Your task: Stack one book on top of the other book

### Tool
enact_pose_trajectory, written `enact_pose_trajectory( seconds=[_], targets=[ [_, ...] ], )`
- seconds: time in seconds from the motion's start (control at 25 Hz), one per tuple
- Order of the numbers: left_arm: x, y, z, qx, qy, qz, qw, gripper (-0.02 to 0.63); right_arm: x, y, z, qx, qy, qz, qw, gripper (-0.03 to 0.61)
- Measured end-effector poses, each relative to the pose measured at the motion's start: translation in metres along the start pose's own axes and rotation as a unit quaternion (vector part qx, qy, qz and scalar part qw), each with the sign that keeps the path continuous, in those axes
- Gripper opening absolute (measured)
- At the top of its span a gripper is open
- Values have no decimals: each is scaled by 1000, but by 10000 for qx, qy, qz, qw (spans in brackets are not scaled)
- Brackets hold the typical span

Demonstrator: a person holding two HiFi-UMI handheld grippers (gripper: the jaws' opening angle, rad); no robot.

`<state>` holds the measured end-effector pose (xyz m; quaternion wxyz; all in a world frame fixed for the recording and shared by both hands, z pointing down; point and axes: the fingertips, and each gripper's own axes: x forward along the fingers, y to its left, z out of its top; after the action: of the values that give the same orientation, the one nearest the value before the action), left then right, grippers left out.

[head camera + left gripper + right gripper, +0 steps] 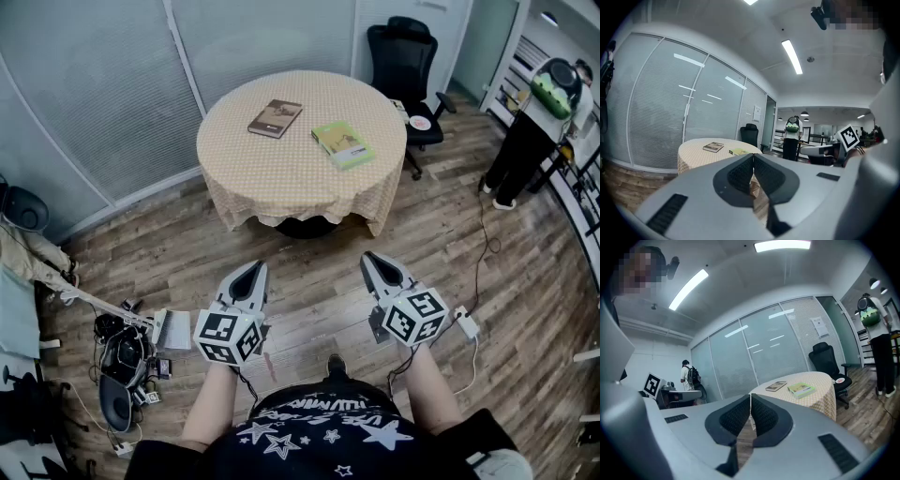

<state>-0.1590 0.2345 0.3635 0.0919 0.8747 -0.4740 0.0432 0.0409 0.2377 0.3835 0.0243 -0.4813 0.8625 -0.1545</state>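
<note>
Two books lie apart on the round table (281, 169) with its yellow checked cloth: a brown book (275, 118) at the left and a green book (343, 143) to its right. Both show small in the left gripper view, brown book (713, 147) and green book (738, 152), and in the right gripper view, brown book (776, 386) and green book (801, 389). My left gripper (256, 269) and right gripper (371, 259) hang over the wooden floor, well short of the table. Each is shut with nothing between its pads.
A black office chair (405, 58) stands behind the table. A person (536, 122) with a green backpack stands at the far right. Cables and gear (122, 352) lie on the floor at my left, and a power strip (466, 324) at my right. Glass partition walls curve round the back.
</note>
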Motion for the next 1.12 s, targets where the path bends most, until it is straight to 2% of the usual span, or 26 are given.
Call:
enact_pose_trajectory(
  seconds=[0.72,1.12],
  targets=[
    [-2,-24,-2,-11,52,-53,10000,11,-11,0,-9,182,58,176,9997,31],
    [14,-45,3,128,-4,-17,9999,11,-19,-23,-5,397,-153,145,9990,31]
  ],
)
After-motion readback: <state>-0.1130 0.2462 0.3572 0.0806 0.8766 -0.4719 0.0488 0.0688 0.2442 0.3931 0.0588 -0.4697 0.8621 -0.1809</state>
